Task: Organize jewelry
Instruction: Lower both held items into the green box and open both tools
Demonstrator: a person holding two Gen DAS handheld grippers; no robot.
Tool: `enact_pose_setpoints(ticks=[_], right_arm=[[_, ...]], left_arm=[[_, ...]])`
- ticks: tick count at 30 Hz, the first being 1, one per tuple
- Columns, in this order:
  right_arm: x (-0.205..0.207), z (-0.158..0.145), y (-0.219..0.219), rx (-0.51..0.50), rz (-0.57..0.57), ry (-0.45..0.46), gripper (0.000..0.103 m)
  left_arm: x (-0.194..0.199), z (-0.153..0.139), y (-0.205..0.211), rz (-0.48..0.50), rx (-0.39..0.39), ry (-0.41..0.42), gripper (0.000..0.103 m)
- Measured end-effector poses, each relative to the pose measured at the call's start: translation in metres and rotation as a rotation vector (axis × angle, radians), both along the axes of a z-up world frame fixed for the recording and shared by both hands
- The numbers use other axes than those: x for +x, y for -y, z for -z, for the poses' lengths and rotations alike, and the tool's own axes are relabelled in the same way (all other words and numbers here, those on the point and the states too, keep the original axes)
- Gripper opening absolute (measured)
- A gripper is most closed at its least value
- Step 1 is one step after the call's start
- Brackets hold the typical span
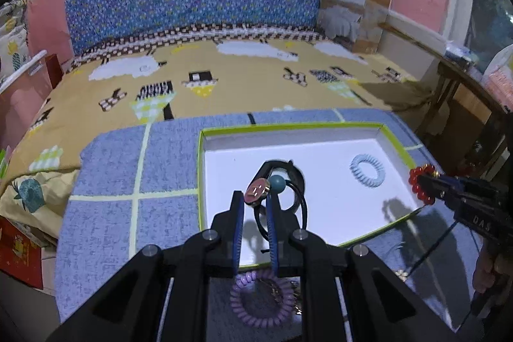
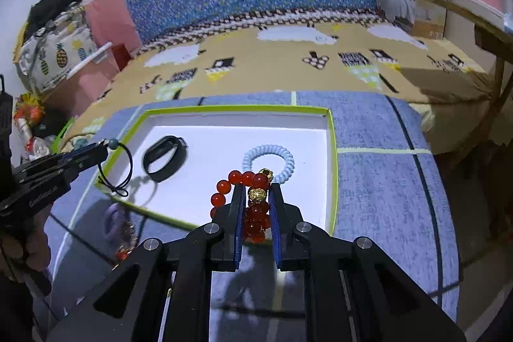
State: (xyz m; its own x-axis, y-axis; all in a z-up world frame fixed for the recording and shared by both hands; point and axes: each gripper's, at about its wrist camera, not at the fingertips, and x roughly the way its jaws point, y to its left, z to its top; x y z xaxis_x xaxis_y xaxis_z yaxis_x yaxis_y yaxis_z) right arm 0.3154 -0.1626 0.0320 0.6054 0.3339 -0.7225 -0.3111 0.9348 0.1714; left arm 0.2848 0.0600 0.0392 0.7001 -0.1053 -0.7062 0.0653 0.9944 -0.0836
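Observation:
In the left wrist view my left gripper (image 1: 255, 197) is shut on a black cord bracelet (image 1: 256, 192) with a pink disc and a teal bead, held over the near left part of the white green-rimmed tray (image 1: 288, 127). Its cord loops hang below. A black band (image 1: 282, 164) lies in the tray just behind it, partly hidden. My right gripper (image 2: 257, 192) is shut on a red bead bracelet (image 2: 235, 176) with gold beads, above the tray's near edge. A light blue spiral hair tie (image 2: 282, 159) lies in the tray just beyond it.
A purple spiral hair tie (image 1: 261, 298) lies on the blue checked mat (image 1: 112, 181) in front of the tray, with a small charm piece beside it. The mat rests on a bed with a yellow patterned sheet (image 1: 240, 75). A wooden table (image 1: 458, 85) stands at the right.

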Motion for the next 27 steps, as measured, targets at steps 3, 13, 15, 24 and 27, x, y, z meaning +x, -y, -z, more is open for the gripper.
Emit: enact_pose_setpoints(ticks=[3, 13, 15, 24, 27], right_arm=[[0.012, 0.012, 0.001, -0.015, 0.010, -0.038, 0.014], [0.034, 0.039, 0.002, -0.059, 0.026, -0.103, 0.015], [0.037, 0.039, 0.002, -0.059, 0.030, -0.102, 0.015], [0.032, 0.039, 0.002, -0.046, 0.014, -0.094, 0.024], [0.023, 0.035, 0.000, -0.044, 0.004, -0.063, 0.040]], left_arm=[[0.008, 0.015, 0.000, -0.006, 0.016, -0.045, 0.014], [0.031, 0.039, -0.003, -0.029, 0.028, -0.102, 0.015], [0.034, 0.038, -0.003, -0.038, 0.030, -0.099, 0.015], [0.018, 0.036, -0.004, -0.029, -0.008, -0.056, 0.019], [0.008, 0.034, -0.006, -0.025, -0.022, -0.031, 0.032]])
